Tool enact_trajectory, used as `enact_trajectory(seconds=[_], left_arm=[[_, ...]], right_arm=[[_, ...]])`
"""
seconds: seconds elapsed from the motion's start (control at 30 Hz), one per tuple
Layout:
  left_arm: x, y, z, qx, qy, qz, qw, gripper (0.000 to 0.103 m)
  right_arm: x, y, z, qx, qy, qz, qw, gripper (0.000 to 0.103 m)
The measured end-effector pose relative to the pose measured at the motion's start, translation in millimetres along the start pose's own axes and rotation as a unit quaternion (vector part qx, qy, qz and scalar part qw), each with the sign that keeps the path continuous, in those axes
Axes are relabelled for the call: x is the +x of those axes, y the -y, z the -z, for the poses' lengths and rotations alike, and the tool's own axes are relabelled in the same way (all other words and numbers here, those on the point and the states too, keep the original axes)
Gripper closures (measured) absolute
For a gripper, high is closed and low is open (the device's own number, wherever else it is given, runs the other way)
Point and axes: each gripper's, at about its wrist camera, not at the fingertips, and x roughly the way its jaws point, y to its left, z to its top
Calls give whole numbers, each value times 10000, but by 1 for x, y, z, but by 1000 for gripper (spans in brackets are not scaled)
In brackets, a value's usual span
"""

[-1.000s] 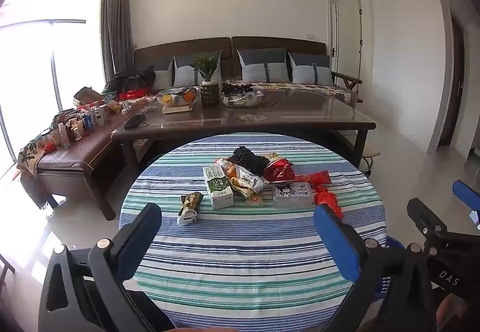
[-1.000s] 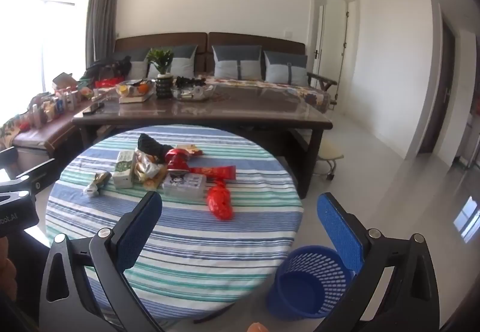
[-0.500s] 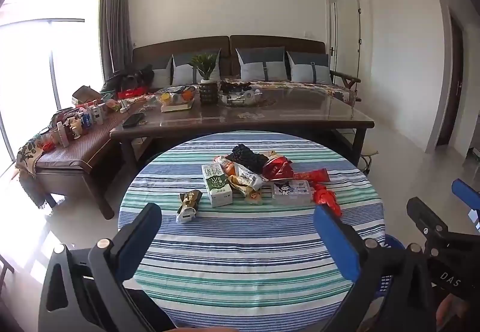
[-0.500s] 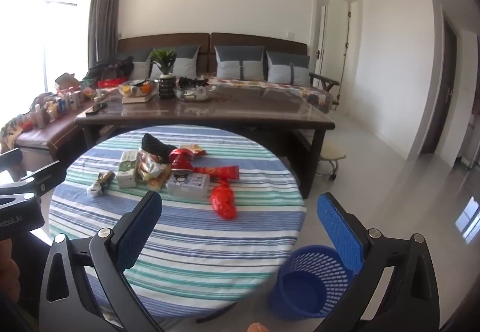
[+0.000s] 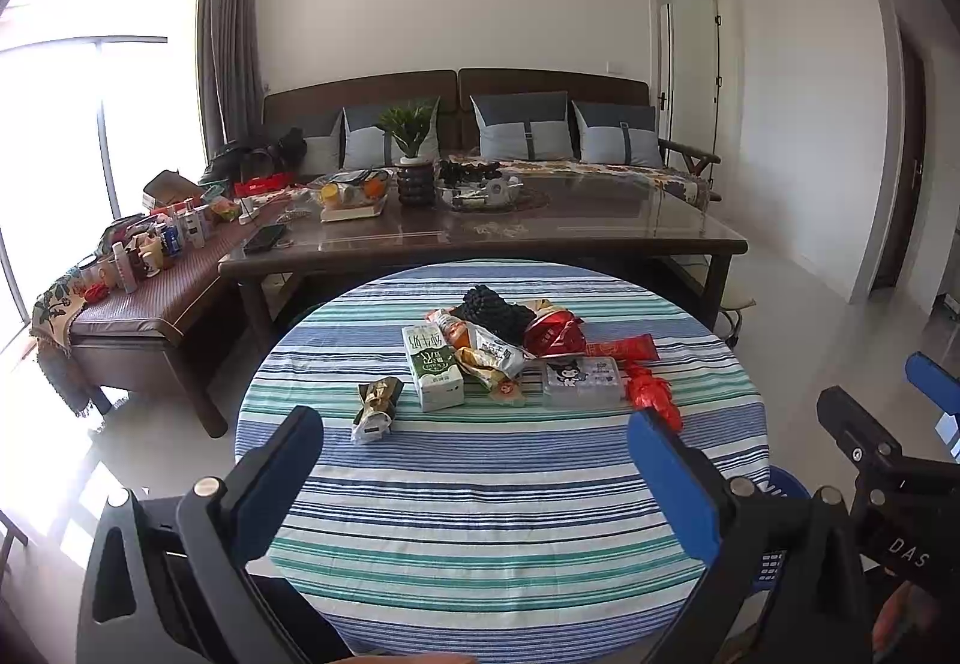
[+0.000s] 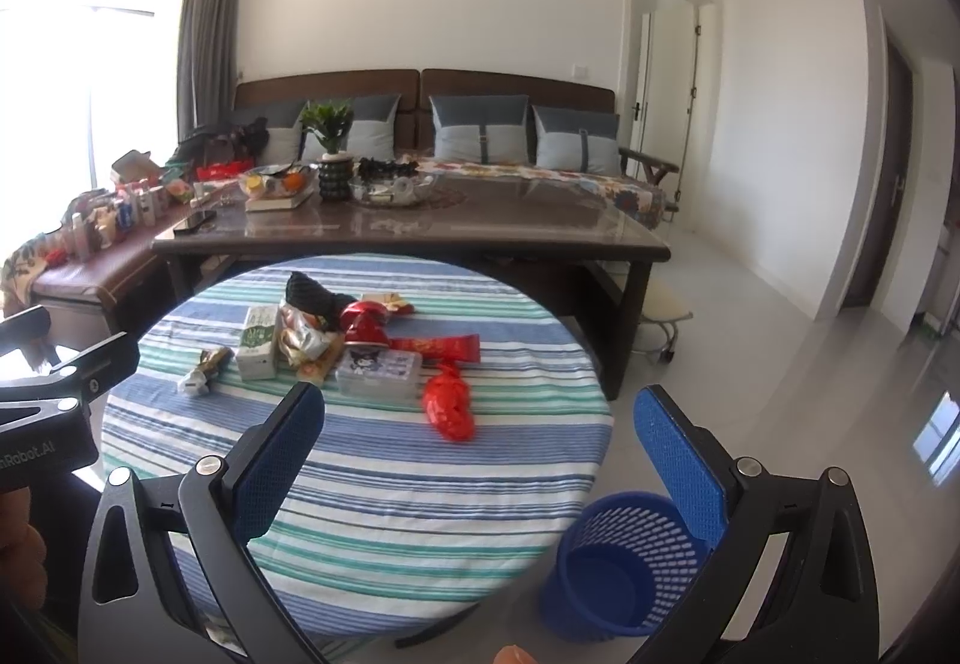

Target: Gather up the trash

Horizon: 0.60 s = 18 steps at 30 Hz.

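Observation:
Trash lies in a loose pile on the round striped table [image 5: 498,514]: a green-white milk carton [image 5: 432,367], a crumpled gold wrapper [image 5: 375,406], snack bags [image 5: 489,355], a clear plastic box [image 5: 579,382], a red crumpled bag [image 6: 449,405] and a black cloth [image 5: 495,307]. My left gripper [image 5: 474,475] is open and empty, above the table's near side. My right gripper [image 6: 474,454] is open and empty, over the table's right part. A blue mesh bin [image 6: 624,562] stands on the floor right of the table.
A dark long table [image 5: 480,238] with a plant, fruit and a tray stands behind the round one. A sofa with cushions [image 5: 522,130] lines the back wall. A low bench with bottles [image 5: 144,256] is at the left. Bare floor lies to the right.
Both views have shifted slightly. The pile and the bin look a little nearer. Both grippers stay open and empty.

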Motion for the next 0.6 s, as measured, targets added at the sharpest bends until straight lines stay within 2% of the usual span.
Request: enact_trajectory(seconds=[0.6], left_arm=[[0,4,1,26,-7,27,10000,0]], right_arm=[[-2,-1,-1,8,2,-18,10000,0]])
